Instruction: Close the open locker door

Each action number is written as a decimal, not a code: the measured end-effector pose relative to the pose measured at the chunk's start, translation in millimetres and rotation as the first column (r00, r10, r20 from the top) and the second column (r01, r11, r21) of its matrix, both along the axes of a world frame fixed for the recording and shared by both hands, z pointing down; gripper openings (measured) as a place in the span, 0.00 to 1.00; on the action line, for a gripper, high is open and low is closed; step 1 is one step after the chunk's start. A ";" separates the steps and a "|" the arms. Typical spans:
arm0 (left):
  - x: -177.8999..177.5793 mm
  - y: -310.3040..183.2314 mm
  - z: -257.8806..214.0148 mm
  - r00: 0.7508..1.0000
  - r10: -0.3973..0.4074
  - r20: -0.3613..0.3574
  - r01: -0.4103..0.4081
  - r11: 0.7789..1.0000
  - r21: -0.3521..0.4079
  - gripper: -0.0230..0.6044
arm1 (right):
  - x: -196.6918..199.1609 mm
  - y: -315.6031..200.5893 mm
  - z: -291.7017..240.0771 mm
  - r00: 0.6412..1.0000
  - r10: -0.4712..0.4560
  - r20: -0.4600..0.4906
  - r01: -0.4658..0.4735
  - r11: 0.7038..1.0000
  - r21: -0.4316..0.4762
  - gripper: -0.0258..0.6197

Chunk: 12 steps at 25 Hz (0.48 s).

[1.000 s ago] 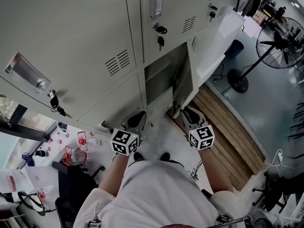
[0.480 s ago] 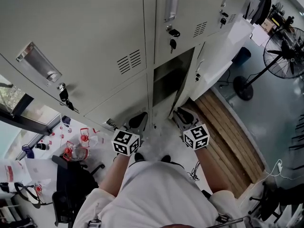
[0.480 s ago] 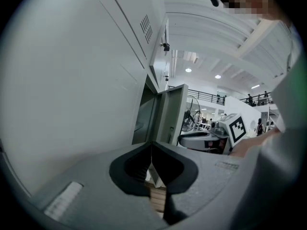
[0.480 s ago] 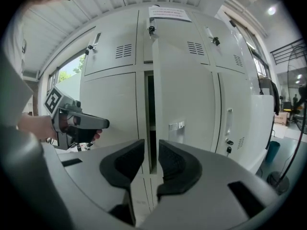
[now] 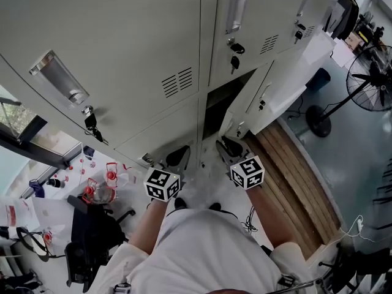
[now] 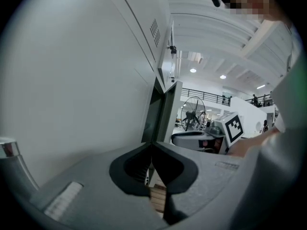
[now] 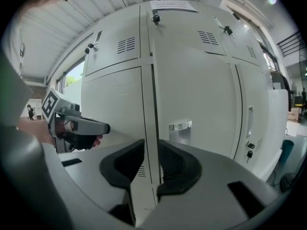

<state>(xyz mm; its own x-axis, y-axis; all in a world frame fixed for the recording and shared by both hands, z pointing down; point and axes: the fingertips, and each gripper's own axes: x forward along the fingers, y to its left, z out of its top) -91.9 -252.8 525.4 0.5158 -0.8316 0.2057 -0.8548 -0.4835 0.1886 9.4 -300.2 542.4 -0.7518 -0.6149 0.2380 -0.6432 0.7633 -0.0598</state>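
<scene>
Swung inward since a second ago, the locker door [image 5: 272, 87] now stands half ajar, just right of its dark opening. My right gripper [image 5: 223, 147] is the nearer one; its fingers [image 7: 175, 169] seem pinched on the door's upright free edge. My left gripper [image 5: 177, 156] hangs aside, fingers pressed together, empty.

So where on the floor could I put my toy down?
The wooden planks, between the locker door and the grey floor by the fan, look bare. The left side is crowded with red-topped bottles and a black chair.
</scene>
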 end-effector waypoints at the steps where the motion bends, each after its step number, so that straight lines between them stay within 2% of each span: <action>1: -1.4 -0.7 0.1 1.000 -0.004 0.000 0.004 1.000 0.000 0.06 | -3.5 -2.2 0.2 1.000 -0.011 0.005 0.011 1.000 -0.005 0.18; 6: -6.7 -4.0 1.6 1.000 -0.023 0.001 0.023 1.000 -0.005 0.06 | -22.8 -16.6 1.0 0.998 -0.049 0.038 0.051 0.998 -0.043 0.18; 12: -16.4 -9.0 3.7 0.999 -0.051 0.001 0.051 0.999 -0.008 0.06 | -31.5 -33.8 6.9 0.998 -0.051 0.026 0.052 0.997 -0.060 0.18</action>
<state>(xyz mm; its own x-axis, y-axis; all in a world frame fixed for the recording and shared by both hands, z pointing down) -108.4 -261.8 529.1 0.4724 -0.8553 0.2128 -0.8785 -0.4376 0.1915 -22.1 -334.0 549.3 -0.7882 -0.5601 0.2550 -0.6008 0.7900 -0.1222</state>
